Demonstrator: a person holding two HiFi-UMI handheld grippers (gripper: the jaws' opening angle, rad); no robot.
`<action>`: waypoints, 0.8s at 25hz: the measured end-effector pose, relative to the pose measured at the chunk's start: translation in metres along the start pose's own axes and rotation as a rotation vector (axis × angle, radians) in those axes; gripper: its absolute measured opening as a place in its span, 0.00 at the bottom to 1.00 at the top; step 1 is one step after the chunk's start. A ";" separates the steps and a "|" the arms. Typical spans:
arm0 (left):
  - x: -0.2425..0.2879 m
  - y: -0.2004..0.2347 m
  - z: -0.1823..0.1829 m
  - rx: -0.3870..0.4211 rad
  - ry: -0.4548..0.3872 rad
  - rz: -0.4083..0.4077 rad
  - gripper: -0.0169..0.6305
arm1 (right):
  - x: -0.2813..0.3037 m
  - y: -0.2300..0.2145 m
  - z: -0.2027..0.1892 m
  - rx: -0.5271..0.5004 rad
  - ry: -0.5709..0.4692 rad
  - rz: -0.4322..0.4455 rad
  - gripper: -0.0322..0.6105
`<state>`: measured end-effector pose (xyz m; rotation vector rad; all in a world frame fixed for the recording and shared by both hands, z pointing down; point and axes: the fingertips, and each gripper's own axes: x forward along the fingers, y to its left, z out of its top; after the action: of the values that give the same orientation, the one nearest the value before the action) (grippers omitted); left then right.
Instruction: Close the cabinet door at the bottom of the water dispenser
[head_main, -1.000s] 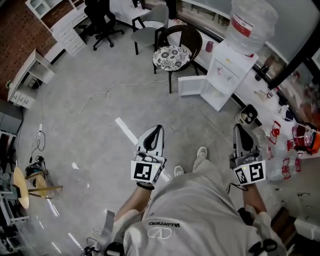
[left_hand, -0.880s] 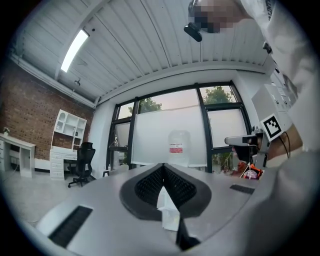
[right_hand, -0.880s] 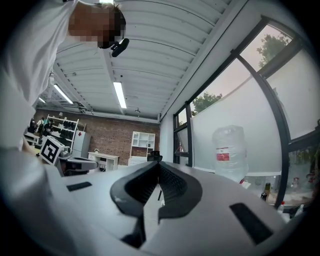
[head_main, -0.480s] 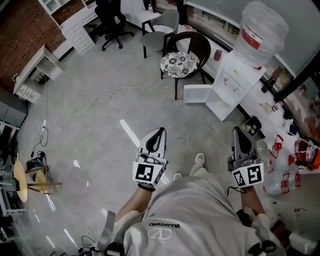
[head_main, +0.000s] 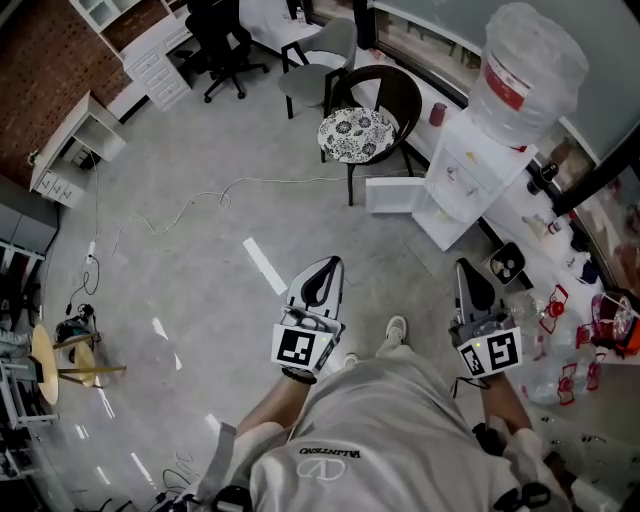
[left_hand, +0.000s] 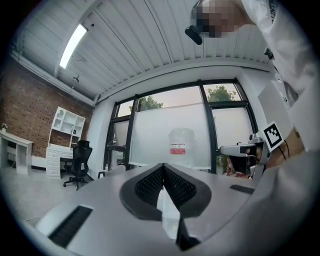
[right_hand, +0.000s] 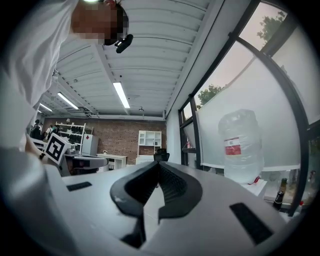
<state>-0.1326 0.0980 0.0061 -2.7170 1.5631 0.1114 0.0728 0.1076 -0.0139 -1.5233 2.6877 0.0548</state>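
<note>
The white water dispenser (head_main: 468, 172) stands at the upper right of the head view, with a big clear bottle (head_main: 527, 62) on top. Its bottom cabinet door (head_main: 390, 195) hangs open to the left, over the floor. My left gripper (head_main: 325, 263) and right gripper (head_main: 470, 268) are both shut and empty, held level side by side, well short of the dispenser. In the left gripper view the bottle (left_hand: 181, 145) rises straight beyond the closed jaws of the left gripper (left_hand: 163, 165). In the right gripper view the bottle (right_hand: 241, 145) stands to the right of the right gripper (right_hand: 159, 164).
A dark chair with a floral cushion (head_main: 357, 127) stands just left of the open door. A cable (head_main: 200, 205) and a white tape strip (head_main: 265, 265) lie on the grey floor. Bottles and red-and-clear clutter (head_main: 570, 350) lie to the right of my right gripper.
I have stepped toward the dispenser, which now looks nearer and larger. Both grippers came forward with me and stayed shut.
</note>
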 end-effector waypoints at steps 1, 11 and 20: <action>0.009 0.000 -0.002 -0.002 0.003 0.002 0.03 | 0.006 -0.006 -0.002 0.002 0.003 0.008 0.07; 0.094 -0.013 -0.010 0.009 0.024 -0.011 0.03 | 0.059 -0.063 -0.014 0.012 0.012 0.101 0.08; 0.125 -0.007 -0.019 0.040 0.028 0.060 0.03 | 0.086 -0.094 -0.021 0.021 0.007 0.159 0.08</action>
<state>-0.0630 -0.0069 0.0172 -2.6538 1.6356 0.0414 0.1083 -0.0157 0.0012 -1.3038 2.7995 0.0274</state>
